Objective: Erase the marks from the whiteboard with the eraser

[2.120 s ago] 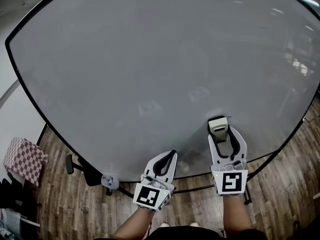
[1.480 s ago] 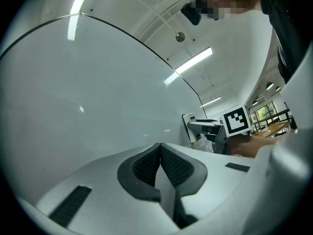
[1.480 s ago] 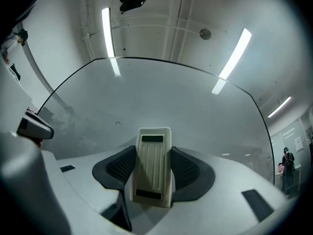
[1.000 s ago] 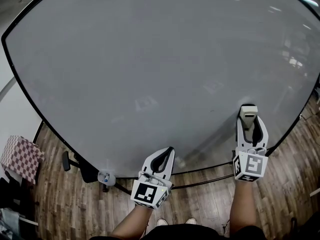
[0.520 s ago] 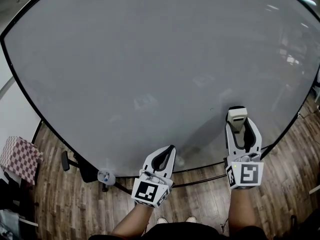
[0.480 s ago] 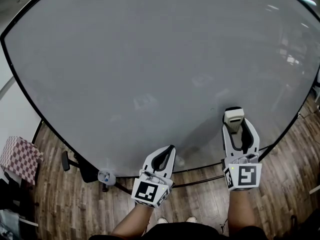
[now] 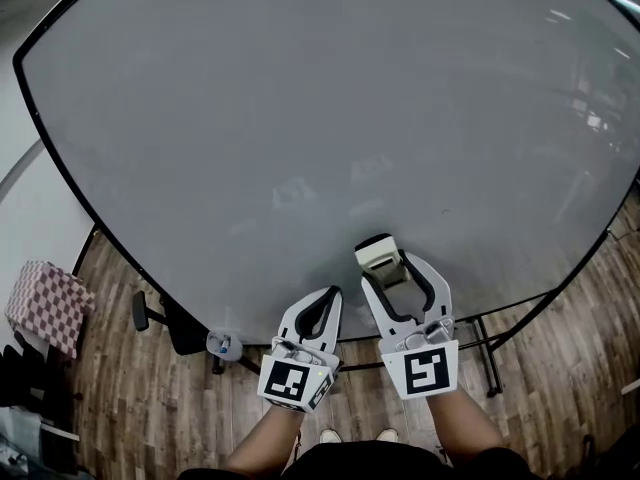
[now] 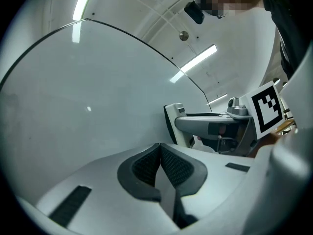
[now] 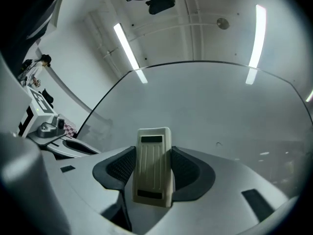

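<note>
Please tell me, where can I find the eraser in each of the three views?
Head view: the eraser is low, right of centre, in the right gripper's jaws.
Left gripper view: right of centre, seen edge-on.
Right gripper view: bottom centre, between the jaws.
Shared landmark: the dark rim of the whiteboard.

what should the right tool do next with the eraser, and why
Probably slide the right tool, shut on the eraser, rightward across the whiteboard onto the small dark mark; it looks like the only mark visible near it.
</note>
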Motion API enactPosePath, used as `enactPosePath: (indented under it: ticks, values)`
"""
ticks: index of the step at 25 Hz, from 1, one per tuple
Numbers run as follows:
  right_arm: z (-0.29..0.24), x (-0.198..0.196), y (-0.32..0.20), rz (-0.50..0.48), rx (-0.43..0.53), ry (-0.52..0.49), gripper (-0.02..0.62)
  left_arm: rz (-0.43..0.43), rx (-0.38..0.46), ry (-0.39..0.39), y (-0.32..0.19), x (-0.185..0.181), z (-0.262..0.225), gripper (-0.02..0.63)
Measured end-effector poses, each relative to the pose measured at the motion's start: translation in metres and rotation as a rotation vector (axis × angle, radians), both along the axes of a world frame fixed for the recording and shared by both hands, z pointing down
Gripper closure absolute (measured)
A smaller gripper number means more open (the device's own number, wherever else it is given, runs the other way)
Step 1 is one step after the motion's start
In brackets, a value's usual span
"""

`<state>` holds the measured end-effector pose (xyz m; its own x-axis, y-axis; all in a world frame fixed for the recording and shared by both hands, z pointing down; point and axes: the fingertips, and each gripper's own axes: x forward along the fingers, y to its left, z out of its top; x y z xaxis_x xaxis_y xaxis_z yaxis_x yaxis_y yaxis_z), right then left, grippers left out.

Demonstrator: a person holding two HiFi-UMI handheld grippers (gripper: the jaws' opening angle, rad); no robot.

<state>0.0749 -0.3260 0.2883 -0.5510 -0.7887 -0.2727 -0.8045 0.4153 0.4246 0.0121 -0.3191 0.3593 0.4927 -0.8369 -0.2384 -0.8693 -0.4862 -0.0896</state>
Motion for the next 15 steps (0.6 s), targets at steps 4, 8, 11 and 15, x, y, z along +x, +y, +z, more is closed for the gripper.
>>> enactPosePath:
  ticks: [4, 8, 11, 15]
  values:
    - [0.018, -0.019, -0.009, 0.02, -0.06, 0.099, 0.347, -0.03, -0.006, 0.002, 0.002, -0.014, 0.002, 0.586]
    - [0.015, -0.017, -0.011, 0.032, -0.057, 0.111, 0.345, -0.026, -0.007, -0.008, 0.006, -0.012, 0.002, 0.586]
    - [0.016, -0.018, -0.012, 0.033, -0.07, 0.132, 0.344, -0.024, -0.008, -0.009, 0.007, -0.013, 0.005, 0.586]
    - [0.01, -0.015, -0.018, 0.053, -0.041, 0.149, 0.344, -0.015, -0.021, -0.006, 0.004, -0.013, 0.008, 0.586]
